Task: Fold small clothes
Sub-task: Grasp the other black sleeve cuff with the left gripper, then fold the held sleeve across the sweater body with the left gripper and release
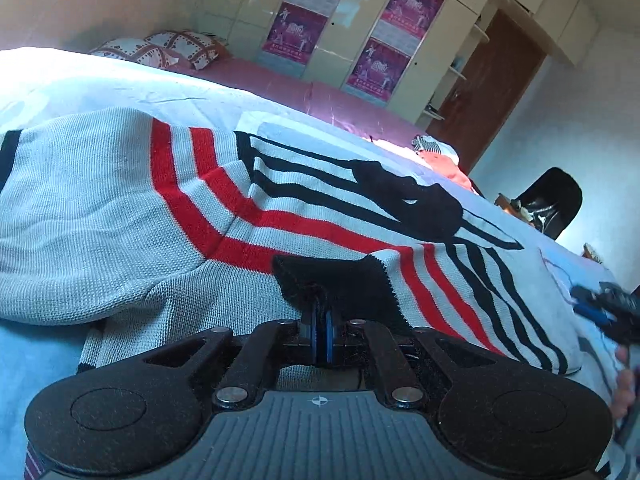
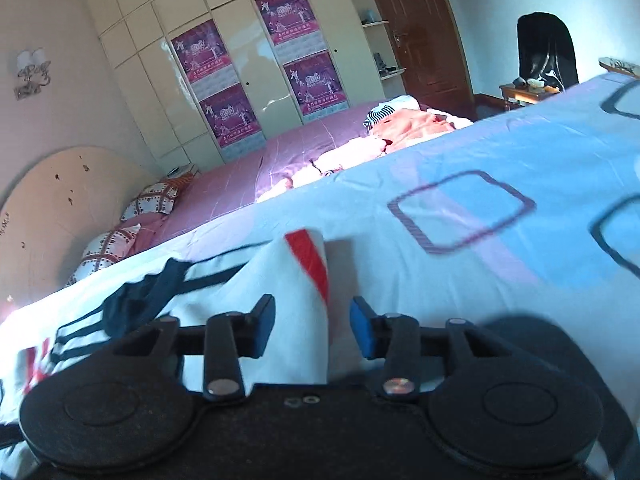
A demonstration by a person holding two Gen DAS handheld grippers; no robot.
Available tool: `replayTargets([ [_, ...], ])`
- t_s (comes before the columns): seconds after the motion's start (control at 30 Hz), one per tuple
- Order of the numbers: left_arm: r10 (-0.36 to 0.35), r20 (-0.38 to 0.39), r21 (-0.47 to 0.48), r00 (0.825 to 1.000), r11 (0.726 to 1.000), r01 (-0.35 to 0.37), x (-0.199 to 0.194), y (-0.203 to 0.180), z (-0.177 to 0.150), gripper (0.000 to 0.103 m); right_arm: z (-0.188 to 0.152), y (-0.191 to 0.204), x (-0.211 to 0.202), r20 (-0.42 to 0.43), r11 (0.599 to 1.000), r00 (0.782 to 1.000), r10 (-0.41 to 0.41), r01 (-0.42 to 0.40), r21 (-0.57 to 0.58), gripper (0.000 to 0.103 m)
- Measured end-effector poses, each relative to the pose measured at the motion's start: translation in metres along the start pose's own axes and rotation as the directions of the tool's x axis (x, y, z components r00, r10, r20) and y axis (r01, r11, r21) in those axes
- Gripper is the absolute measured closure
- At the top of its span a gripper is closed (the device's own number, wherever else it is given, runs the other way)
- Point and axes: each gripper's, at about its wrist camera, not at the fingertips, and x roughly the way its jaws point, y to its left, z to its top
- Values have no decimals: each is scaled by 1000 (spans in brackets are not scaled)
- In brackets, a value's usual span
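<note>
Left gripper (image 1: 322,320) is clenching the black cuff (image 1: 340,280) of the striped knit sweater (image 1: 120,208); right gripper (image 2: 312,328) is hovering released above the sweater's edge on the blue bedsheet (image 2: 500,152).

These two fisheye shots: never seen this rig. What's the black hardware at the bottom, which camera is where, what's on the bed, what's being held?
No robot here: a person carries a two-finger gripper in each hand, with a camera mounted on each that looks forward along the fingers. The black hardware at the bottom of each picture is that gripper.

Left wrist view: the left gripper has its blue pads pressed together, pinching a black edge of the striped knit sweater, grey with red and black stripes.

Right wrist view: the right gripper is open. A strip of the same sweater runs up between its fingers, not clamped.

The sweater lies on a light blue bedsheet printed with squares. Further back are pillows and more clothes.
</note>
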Motion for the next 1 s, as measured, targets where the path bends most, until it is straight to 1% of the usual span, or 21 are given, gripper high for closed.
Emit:
replayTargets([
  [0.03,6,4,7,1000,1000,-6,0,-2,-1,99,5,-1,14,-17,1000,1000,13,-13,6,65],
  [0.1,12,14,0,1000,1000,-12,0,-2,-2,99,8,-6,40,-77,1000,997,-3,4,12,80],
  [0.13,15,28,-16,1000,1000,-14,-2,-2,-3,99,5,-6,51,-107,1000,994,-25,23,-20,85],
  [0.17,22,46,-32,999,999,-20,-5,-1,-5,99,3,-5,52,-89,999,996,-28,23,-49,87],
  [0.27,48,64,-45,997,998,-45,-12,-2,-10,99,3,6,49,-81,989,993,-91,81,-125,82],
  [0.3,78,73,-48,994,996,-75,-16,-2,-10,99,4,6,47,-76,989,992,-97,87,-124,82],
  [0.4,167,165,-42,972,986,-162,-38,-2,-1,99,12,9,32,-1,985,997,-73,72,-154,81],
  [0.47,149,192,-33,970,989,-146,-40,-4,12,99,17,13,35,6,982,999,-38,38,-184,81],
  [0.5,116,186,-18,976,993,-115,-36,-8,18,99,21,17,40,-1,978,1000,-20,20,-207,81],
  [0.57,49,129,17,990,998,-52,-17,-21,28,99,19,26,54,-25,969,1000,11,-17,-248,82],
  [0.6,32,102,32,994,999,-35,-5,-27,28,99,17,30,63,-45,961,999,2,-15,-276,84],
  [0.63,44,79,52,996,998,-48,8,-32,26,99,15,32,71,-54,954,998,-24,7,-300,84],
  [0.7,123,26,80,992,989,-125,31,-31,22,100,15,29,79,-51,951,997,-57,38,-307,86],
  [0.73,121,38,60,992,991,-123,30,-28,23,100,18,29,78,-49,949,995,-81,62,-309,85],
  [0.77,135,23,37,991,990,-136,27,-28,24,100,20,31,75,-41,943,992,-119,100,-318,78],
  [0.8,164,24,35,986,986,-165,24,-31,26,99,21,32,68,-32,940,990,-141,124,-318,79],
  [0.83,181,51,43,982,982,-183,18,-37,27,99,21,31,55,-25,950,995,-96,84,-300,79],
  [0.87,174,76,54,982,982,-179,13,-42,25,99,18,32,44,-23,955,998,-55,46,-292,78],
  [0.9,154,71,73,985,985,-159,13,-45,23,99,12,37,35,-30,951,999,-13,3,-309,78],
  [0.97,189,30,131,982,973,-191,25,-50,12,98,-10,53,22,-68,912,995,79,-100,-398,77],
  [1.0,196,58,164,979,965,-203,25,-53,9,98,-22,60,25,-99,888,993,62,-100,-449,77],
])
